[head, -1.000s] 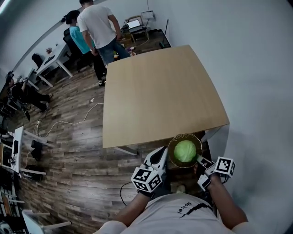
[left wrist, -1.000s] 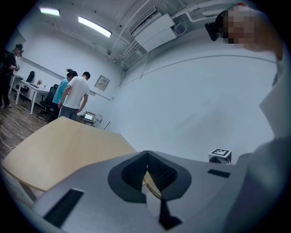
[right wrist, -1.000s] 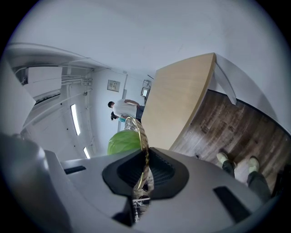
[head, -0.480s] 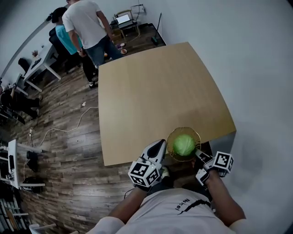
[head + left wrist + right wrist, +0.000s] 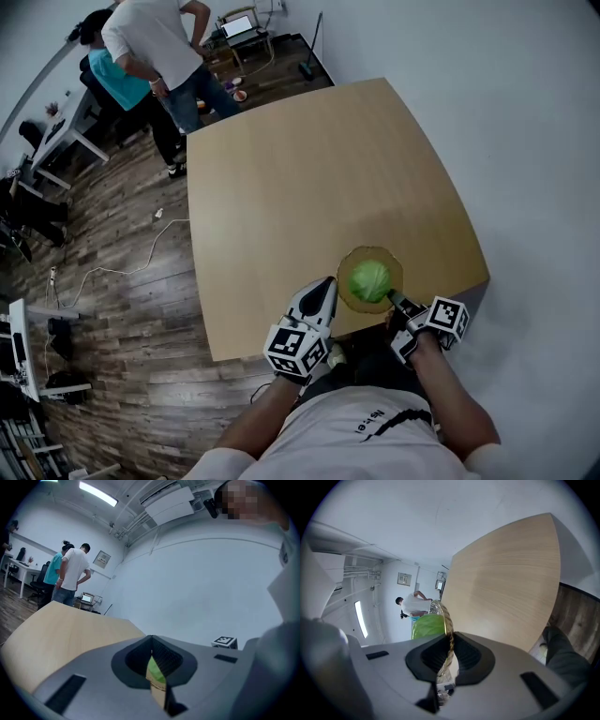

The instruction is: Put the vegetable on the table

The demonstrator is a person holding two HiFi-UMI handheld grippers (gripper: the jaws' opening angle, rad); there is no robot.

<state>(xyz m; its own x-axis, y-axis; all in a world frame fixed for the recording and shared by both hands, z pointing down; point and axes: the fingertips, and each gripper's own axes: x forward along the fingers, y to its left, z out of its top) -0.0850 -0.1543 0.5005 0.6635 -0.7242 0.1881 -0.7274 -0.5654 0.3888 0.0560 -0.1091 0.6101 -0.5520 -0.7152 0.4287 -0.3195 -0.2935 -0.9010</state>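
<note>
A round green cabbage (image 5: 369, 279) lies in an amber glass bowl (image 5: 349, 296) that hangs over the near edge of the light wooden table (image 5: 309, 178). My right gripper (image 5: 395, 299) is shut on the bowl's near right rim. In the right gripper view the rim (image 5: 447, 620) runs between the jaws, with the cabbage (image 5: 425, 626) behind it. My left gripper (image 5: 326, 284) is at the bowl's left side, its jaws closed on a thin sliver of rim (image 5: 158, 693), with green cabbage (image 5: 156, 671) showing there. Whether the bowl rests on the table I cannot tell.
Two people (image 5: 150, 52) stand at the table's far left corner, near a laptop (image 5: 238, 24) on a low stand. A white wall runs along the table's right side. Wooden floor with cables (image 5: 122, 272) and desks lies to the left.
Both grippers and the bowl with the cabbage have moved forward, from beyond the table's near edge to above its near part.
</note>
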